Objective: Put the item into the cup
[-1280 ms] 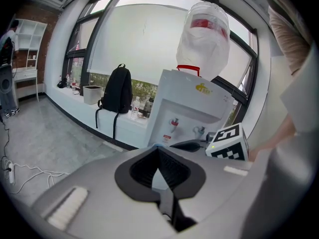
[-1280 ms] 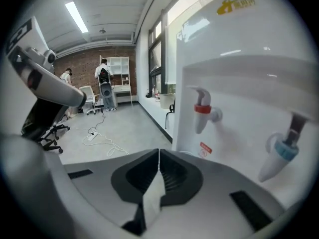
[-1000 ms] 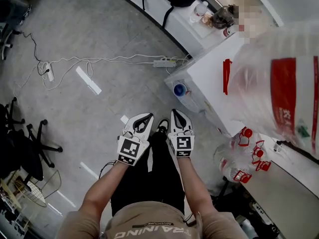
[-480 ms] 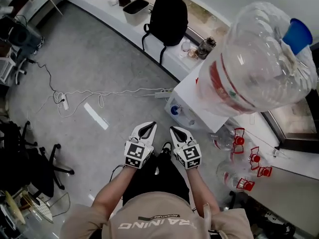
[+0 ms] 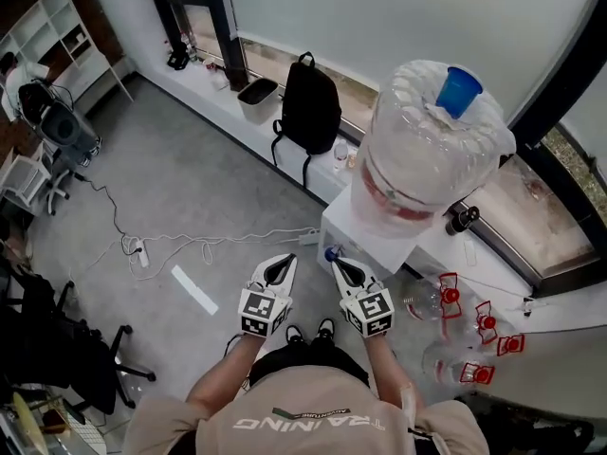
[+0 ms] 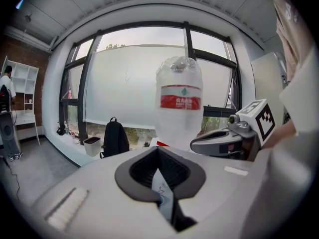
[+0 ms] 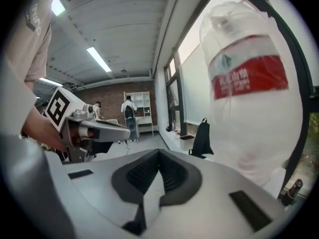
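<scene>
Grey floor (image 5: 190,173), left gripper (image 5: 287,262), right gripper (image 5: 337,264) — closed

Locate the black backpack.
Head view, upper centre: the black backpack stands on the low window ledge, between the grey bin and the big water bottle.

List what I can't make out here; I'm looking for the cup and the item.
- The cup and the item: cannot be picked out in any view. The small things beside the backpack are too small to identify in the head view.
- The top of the white stand: hidden under the water jug in the head view.
- The jug's label: its print is too blurred to read in both gripper views.
</scene>
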The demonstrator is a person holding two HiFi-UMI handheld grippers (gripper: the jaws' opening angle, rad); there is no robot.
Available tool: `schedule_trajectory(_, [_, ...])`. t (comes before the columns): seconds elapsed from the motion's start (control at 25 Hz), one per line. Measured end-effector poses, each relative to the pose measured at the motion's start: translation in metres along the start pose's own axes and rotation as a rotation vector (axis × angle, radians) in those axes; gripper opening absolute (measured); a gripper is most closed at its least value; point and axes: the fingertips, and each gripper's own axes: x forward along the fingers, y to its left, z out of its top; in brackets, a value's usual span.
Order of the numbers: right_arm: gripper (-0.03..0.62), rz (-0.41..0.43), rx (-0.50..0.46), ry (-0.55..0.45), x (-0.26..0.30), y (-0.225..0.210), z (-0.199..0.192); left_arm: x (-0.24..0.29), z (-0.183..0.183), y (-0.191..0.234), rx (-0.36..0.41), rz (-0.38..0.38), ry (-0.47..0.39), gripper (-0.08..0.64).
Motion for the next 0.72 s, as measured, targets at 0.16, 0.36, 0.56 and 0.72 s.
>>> schedule_trajectory(0.16, [0.011,0.004,-0.007,-0.060,-0.010,-0.003,0.039,-0.008,0.036,0.015,0.026,0.036,-0.043,0.008])
schedule_trajectory(0.36, [0.011,0.034,-0.085,-0.121,-0.017,0.002,0.092,-0.028,0.089,0.035,0.051,0.096,-0.147,0.008])
schedule_trajectory(0.56, [0.011,0.029,-0.159,-0.214,-0.016,-0.003,0.141,-0.034,0.123,0.046,0.098,0.134,-0.178,0.008])
schedule_trajectory(0.72, [0.011,0.018,-0.153,-0.242,-0.017,-0.013,0.155,-0.032,0.136,0.050,0.094,0.142,-0.201,0.008])
